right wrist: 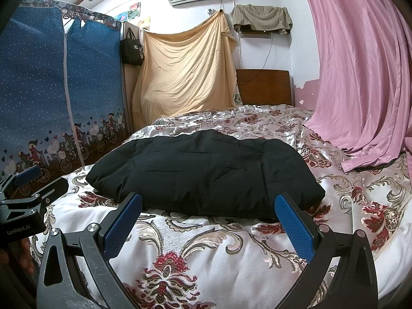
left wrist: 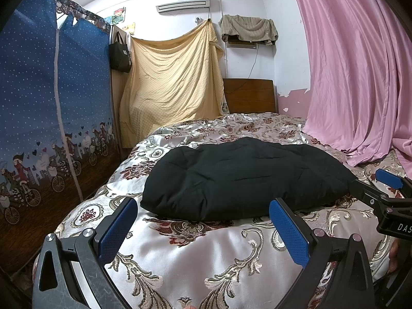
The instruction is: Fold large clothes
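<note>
Black padded garment (left wrist: 244, 177) lies folded mid-frame on the floral bedspread (left wrist: 195, 255); left claw (left wrist: 203, 229) and right claw (right wrist: 208, 224) both gape empty before it

Black padded garments, folded: one (left wrist: 244, 177), lying on the bed
Beds: one, under a floral satin bedspread (left wrist: 195, 252)
Wooden headboards: one (left wrist: 248, 95)
Grippers: two; the left gripper (left wrist: 203, 229) and the right gripper (right wrist: 208, 226)
Blue finger pads per gripper: two (right wrist: 123, 229), standing wide apart on both grippers
Pink curtains: one (left wrist: 358, 64)
Blue fabric wardrobes with a cyclist print: one (left wrist: 38, 103)
Yellow dotted blankets, hung up: one (left wrist: 170, 77)
Black tote bags, hanging: one (left wrist: 119, 54)
Wall air conditioners: one (left wrist: 182, 1)
Olive cloths draped on the wall: one (left wrist: 248, 27)
</note>
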Motion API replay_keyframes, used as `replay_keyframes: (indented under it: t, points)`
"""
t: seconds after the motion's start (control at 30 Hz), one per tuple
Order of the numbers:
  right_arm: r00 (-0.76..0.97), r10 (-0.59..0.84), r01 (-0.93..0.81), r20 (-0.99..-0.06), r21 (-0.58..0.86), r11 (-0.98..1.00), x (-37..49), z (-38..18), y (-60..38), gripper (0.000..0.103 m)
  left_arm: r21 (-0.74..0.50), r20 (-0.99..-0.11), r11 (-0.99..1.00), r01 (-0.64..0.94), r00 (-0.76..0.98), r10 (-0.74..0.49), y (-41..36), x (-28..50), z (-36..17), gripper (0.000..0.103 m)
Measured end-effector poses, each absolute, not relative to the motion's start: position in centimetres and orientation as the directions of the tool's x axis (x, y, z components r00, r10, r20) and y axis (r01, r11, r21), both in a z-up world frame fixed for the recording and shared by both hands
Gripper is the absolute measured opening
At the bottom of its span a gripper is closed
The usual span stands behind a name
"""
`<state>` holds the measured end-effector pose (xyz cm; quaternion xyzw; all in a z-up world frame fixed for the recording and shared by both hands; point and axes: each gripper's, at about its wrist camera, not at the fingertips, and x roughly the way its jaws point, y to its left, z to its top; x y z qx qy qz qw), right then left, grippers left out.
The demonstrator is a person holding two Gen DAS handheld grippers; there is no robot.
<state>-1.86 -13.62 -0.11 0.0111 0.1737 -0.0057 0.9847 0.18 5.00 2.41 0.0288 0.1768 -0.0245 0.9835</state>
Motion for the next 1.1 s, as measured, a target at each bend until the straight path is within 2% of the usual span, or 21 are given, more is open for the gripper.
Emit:
replay_keyframes:
  t: [0.53, 1.1]
  points:
    - [0.94, -0.007, 0.015, -0.342, 0.021, 1.0, -1.93, -0.2, -13.48, 0.102, 0.036, -0.361, 0.997, 0.068, 0.931, -0.051, 5.05, 0.21, 2.59, 0.103]
    - [0.94, -0.001, 0.008, -0.34, 0.02, 1.0, -2.22, -0.43, -13.08, 0.102, 0.036, -0.351, 0.999, 0.008, 0.936, 0.005, 5.2, 0.05, 2.36, 0.103]
